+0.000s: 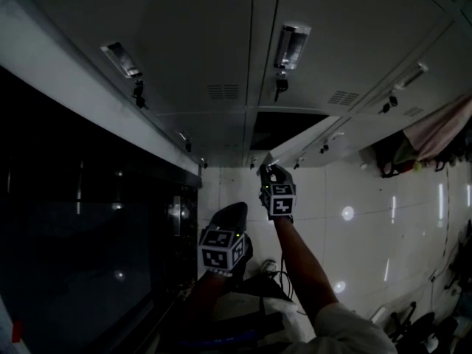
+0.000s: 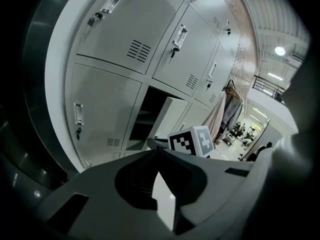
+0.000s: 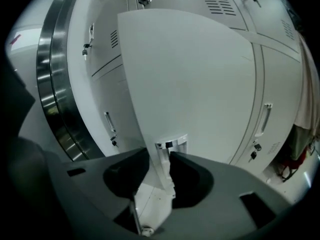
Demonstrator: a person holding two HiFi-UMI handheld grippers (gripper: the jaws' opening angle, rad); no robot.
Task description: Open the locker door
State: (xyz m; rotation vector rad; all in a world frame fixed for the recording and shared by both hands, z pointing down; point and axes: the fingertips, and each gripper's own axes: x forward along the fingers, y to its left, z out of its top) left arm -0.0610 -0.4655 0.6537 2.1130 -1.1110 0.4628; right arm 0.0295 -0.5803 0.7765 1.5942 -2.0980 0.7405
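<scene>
The right gripper [image 3: 160,156] is clamped narrowly on the free edge of the locker door [image 3: 190,84], one jaw on each face, right by its small metal handle [image 3: 172,144]. In the head view the door stands ajar at 1 o'clock from that gripper, in front of the dark open compartment [image 1: 284,130]. The left gripper [image 2: 159,151], at 7 o'clock from the right one, has its jaws tip to tip and holds nothing. Hanging clothes [image 1: 435,135] sit at 3 o'clock. A dark glossy panel [image 1: 74,234] fills 9 o'clock, too dim for any detail to show.
</scene>
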